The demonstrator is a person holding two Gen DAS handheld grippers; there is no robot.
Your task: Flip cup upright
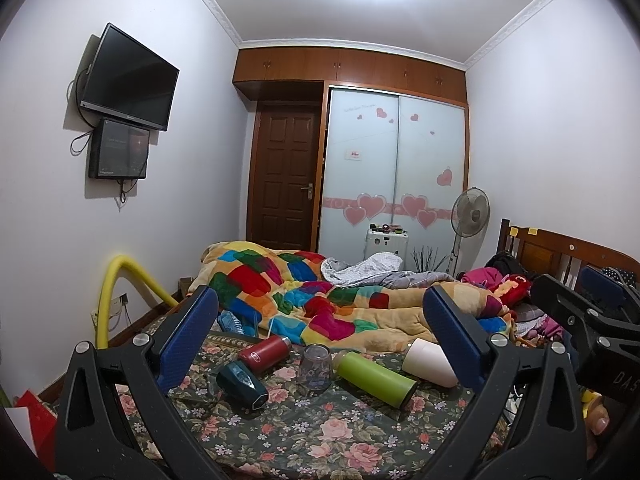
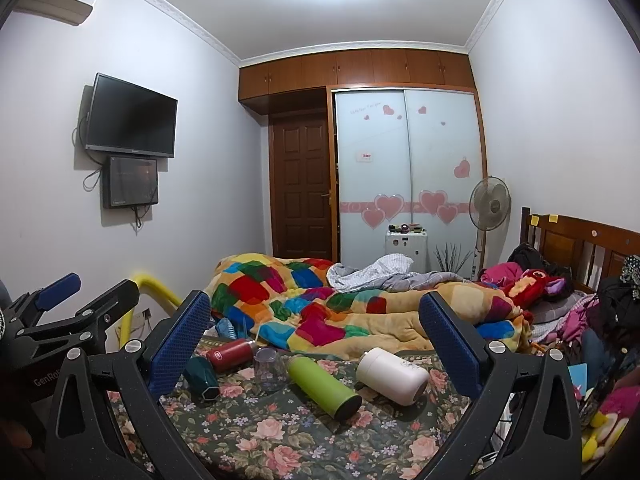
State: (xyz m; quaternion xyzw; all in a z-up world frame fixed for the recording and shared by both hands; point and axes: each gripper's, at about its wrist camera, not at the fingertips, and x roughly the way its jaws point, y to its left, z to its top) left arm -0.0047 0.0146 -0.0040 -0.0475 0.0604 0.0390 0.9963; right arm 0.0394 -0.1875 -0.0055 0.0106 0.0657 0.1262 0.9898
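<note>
Clearly both grippers, left (image 1: 318,334) and right (image 2: 316,334), hover wide open and empty above the floral sheet (image 1: 320,432). Mouth down, the clear cup (image 1: 315,368) stands between red bottle (image 1: 265,353) and green bottle (image 1: 374,378); grasp its sides gently, then rotate. It looks empty.

We see a clear glassy cup (image 1: 315,368), see-through and smooth, on the bed's matt floral cloth (image 1: 320,432). The green bottle (image 1: 376,378) looks matt, the red bottle (image 1: 264,353) slightly glossy. Behind, a plush patchwork blanket (image 1: 296,292). Our claw pads (image 1: 188,336) are blue, finely textured.
</note>
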